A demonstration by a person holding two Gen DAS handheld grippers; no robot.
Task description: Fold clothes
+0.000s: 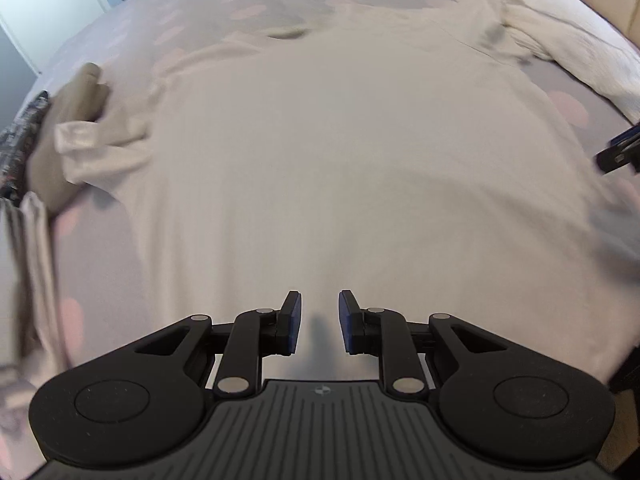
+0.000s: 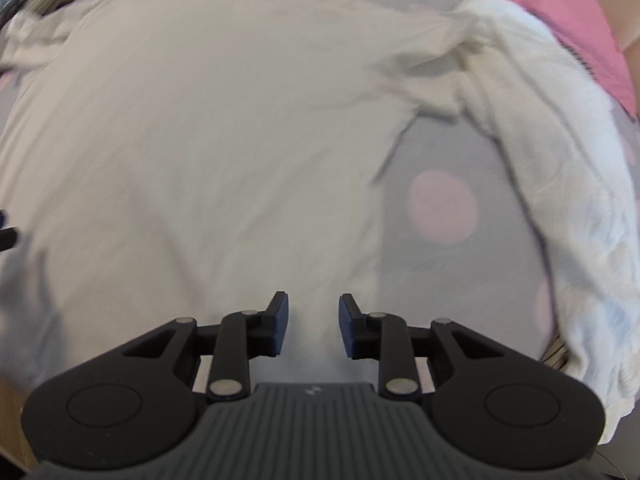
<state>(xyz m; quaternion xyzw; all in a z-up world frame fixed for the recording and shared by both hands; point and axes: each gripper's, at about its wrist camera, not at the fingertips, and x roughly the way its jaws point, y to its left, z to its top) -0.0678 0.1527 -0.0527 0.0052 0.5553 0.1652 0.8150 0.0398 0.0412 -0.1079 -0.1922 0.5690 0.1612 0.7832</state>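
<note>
A cream T-shirt (image 1: 320,152) lies spread flat on the bed, collar at the far side and sleeves out to both sides; the right wrist view shows it too (image 2: 200,140). My left gripper (image 1: 320,322) hovers above the shirt's near hem, open, with nothing between its blue pads. My right gripper (image 2: 313,322) hangs over the shirt's near right edge, also open and empty. The tip of the right gripper (image 1: 618,152) shows at the right edge of the left wrist view.
The bed sheet (image 2: 440,200) is grey with pink dots. A white fluffy garment (image 2: 560,152) lies piled along the right, with pink fabric (image 2: 560,12) behind it. At the left lie a tan folded garment (image 1: 68,120) and a dark patterned cloth (image 1: 20,140).
</note>
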